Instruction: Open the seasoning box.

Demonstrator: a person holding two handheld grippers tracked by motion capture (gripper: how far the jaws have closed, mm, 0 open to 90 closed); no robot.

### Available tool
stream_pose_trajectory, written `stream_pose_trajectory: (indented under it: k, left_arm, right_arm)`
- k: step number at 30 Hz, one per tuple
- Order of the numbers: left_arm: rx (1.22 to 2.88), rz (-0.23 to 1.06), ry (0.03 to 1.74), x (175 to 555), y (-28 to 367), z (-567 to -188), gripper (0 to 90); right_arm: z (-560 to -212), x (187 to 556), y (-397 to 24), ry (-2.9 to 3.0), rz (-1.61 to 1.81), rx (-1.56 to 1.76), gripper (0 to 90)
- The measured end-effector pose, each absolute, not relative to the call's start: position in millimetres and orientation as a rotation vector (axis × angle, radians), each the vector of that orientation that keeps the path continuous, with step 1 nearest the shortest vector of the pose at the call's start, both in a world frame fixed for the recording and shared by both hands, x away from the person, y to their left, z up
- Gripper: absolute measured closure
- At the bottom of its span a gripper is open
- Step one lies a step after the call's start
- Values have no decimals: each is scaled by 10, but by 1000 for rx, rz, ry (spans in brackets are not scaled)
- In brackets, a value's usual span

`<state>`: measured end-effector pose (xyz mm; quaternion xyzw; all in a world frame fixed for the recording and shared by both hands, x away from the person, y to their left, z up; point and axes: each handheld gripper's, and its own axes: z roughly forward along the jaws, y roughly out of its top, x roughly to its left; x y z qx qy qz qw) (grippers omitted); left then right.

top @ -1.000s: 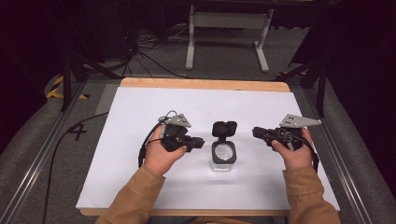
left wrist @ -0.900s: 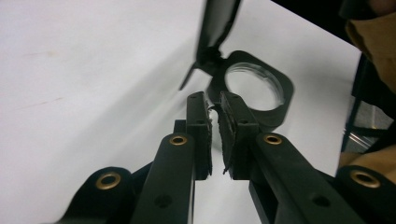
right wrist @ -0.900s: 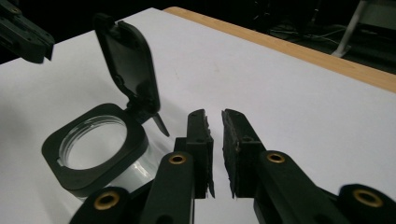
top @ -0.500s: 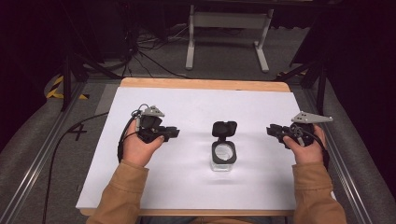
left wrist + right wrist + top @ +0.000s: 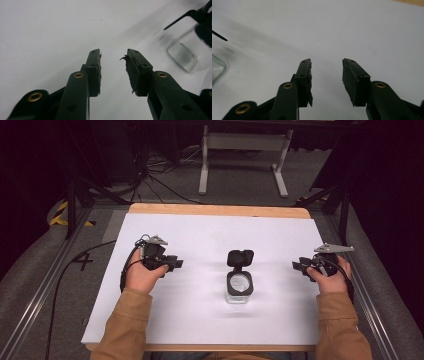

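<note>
The clear jar (image 5: 238, 287) stands at the middle of the white bench (image 5: 200, 235), its black lid (image 5: 240, 257) flipped open (hinged at the far side). The left gripper (image 5: 175, 264) and the right gripper (image 5: 296, 266) flank it well apart, fingers just opened wide, nothing between them.

Sole obstacle on the white-covered counter (image 5: 200, 235): small clear glass jar with black flip lid standing open (image 5: 239, 281), at centre.
Left of jar: bare sheet up to left tongs (image 5: 176, 264), well apart.
Right of jar: bare sheet up to right tongs (image 5: 296, 266), well apart.
Behind and before jar: open surface.
</note>
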<state>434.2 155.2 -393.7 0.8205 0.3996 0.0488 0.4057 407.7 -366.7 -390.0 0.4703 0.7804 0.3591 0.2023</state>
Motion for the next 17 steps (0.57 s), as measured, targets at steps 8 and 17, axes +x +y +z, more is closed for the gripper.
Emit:
stream_pose_trajectory:
  k: [8,17]
  left_arm:
    - [2144,165,1020,4392,1543,-4068,554]
    - [2198,110,1084,4418,1510,-4171,437]
  right_arm:
    - [-4058,4153,-3692,2198,955,1344,502]
    - [-4205,4205,-3642,2304,891,1396,454]
